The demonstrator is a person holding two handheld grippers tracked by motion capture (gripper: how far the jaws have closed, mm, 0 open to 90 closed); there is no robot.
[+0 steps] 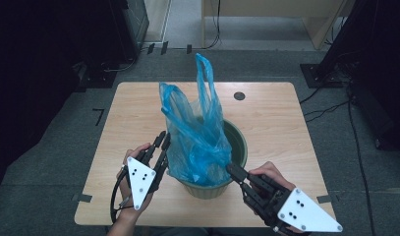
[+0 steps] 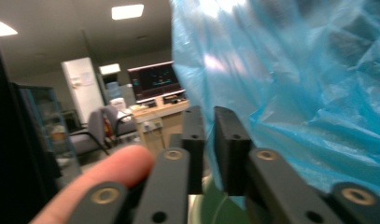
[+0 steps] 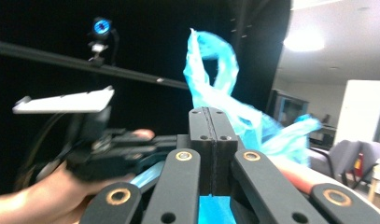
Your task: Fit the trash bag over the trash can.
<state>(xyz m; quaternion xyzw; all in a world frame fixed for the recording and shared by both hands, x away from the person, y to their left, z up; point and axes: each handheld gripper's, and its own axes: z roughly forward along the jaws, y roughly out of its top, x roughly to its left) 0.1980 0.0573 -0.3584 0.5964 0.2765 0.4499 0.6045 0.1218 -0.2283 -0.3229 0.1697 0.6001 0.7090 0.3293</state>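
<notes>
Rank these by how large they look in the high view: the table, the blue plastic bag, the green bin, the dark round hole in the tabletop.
1. table
2. blue plastic bag
3. green bin, partly hidden by the bag
4. dark round hole

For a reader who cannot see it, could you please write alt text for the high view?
A blue plastic bag stands in a green bucket on a wooden table, its handles pointing up. The left gripper is at the bag's left side and the right gripper at its lower right edge by the rim, each held in a person's hand.
</notes>
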